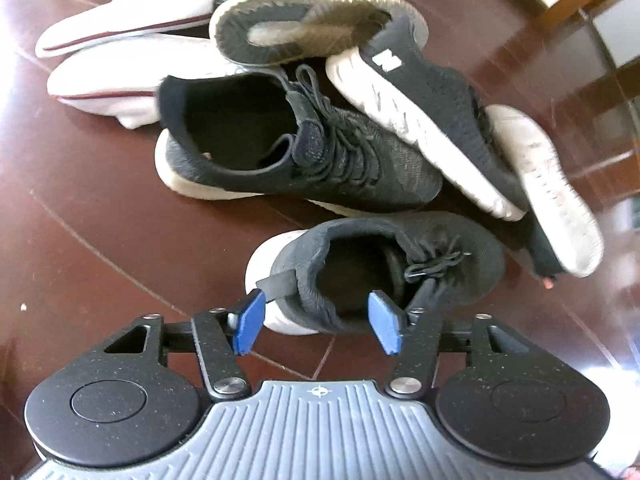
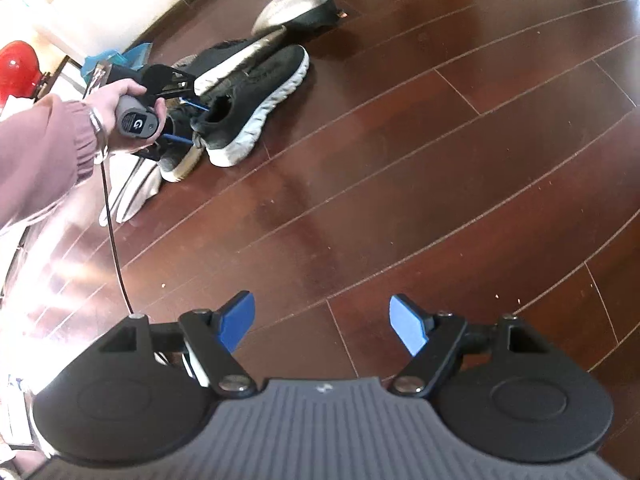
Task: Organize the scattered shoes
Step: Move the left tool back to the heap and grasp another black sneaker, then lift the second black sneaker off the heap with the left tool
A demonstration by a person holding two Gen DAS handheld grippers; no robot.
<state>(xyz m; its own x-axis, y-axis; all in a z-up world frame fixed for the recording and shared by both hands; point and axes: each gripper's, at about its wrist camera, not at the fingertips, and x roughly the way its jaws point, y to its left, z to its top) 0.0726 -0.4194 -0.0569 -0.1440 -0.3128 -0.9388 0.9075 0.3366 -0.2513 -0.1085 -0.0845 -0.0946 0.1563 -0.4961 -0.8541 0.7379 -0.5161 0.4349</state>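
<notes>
Left wrist view puts us right over a heap of shoes on a dark wooden floor. Our left gripper has its blue fingers spread wide around the heel of the nearest black sneaker: one finger sits outside by the heel's pull tab, the other at the collar's far edge. We cannot tell whether either pad touches the fabric. Behind it stands a second black sneaker, upright, laces showing. Two more lie across the back, a sole-up shoe and a side-lying sneaker with a white logo; how many shoes make up the right end of the pile is hard to make out. A pair of white slippers lies at the far left, partly hidden by the black ones.

From the right wrist view, our right gripper hangs over bare planks well apart from the pile, its fingers wide with nothing between them. There we see a hand in a mauve sleeve gripping the left tool's handle, which covers much of the heap. A red object is cut off at the frame edge.
</notes>
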